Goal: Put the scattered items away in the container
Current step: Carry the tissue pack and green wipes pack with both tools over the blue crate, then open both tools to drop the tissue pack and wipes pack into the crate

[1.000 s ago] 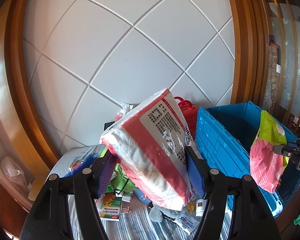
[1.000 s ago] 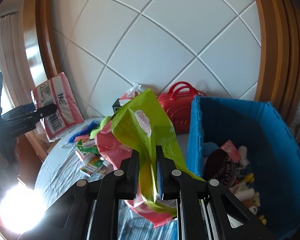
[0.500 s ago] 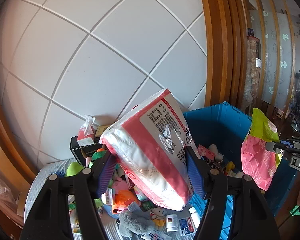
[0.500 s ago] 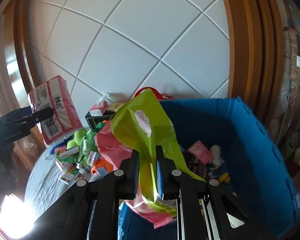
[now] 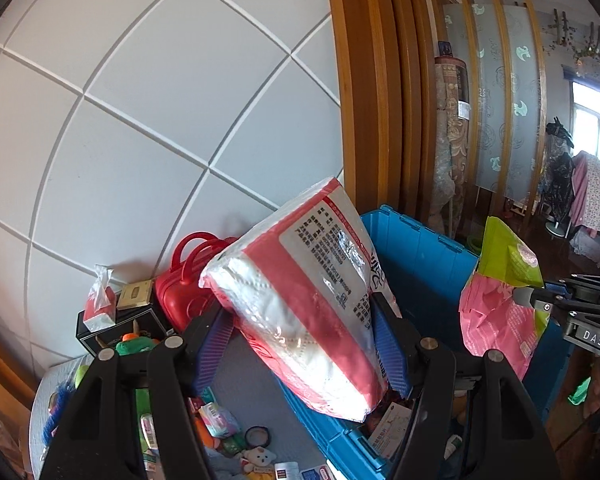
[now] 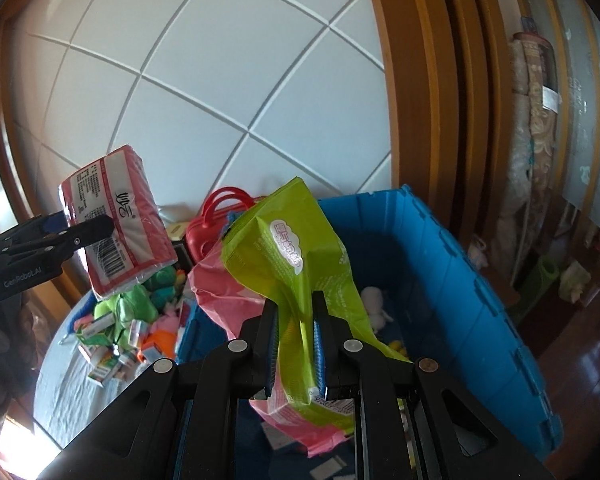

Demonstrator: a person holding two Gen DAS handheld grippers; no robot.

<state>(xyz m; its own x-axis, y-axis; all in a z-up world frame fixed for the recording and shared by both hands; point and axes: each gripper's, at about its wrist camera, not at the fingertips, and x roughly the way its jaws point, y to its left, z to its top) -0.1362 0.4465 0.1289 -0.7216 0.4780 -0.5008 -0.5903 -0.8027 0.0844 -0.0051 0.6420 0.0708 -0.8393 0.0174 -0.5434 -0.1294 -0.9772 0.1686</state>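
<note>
Scattered items, two in hand:

Tissue pack (image 5: 308, 300): soft block of white paper in clear wrap, broad pink-red bands, a white label panel of fine print and a barcode face. Clamped tilted between the blue ribbed pads of the left gripper (image 5: 304, 344), jaws pressed on its two long sides. Its lower corner hangs over the near rim of the container.

Snack bag (image 6: 296, 280): crumpled foil pouch, lime green above and pink below, with a small white cloud-shaped logo. Pinched at a fold by the right gripper (image 6: 296, 344), jaws closed almost fully on the thin film. It hangs over the interior of the container.

Container (image 6: 460, 280): deep blue plastic crate with ribbed walls and a hinged flap rim, standing at the right end of the table. Inside: a white plush toy (image 6: 374, 308) and small yellow pieces; further contents too hidden to name.

Table (image 6: 60, 392): round, grey-white cloth. Loose items lie left of the crate: small printed cartons (image 6: 108, 364), green plush pieces (image 6: 136, 304), an orange piece, a roll of tape (image 5: 257, 436), a small teddy figure (image 5: 260, 458).

Behind these, against the white panelled wall (image 5: 140, 120): red toy suitcase (image 5: 180, 292), black box (image 5: 100, 332), small red tissue packet (image 5: 99, 308).
</note>
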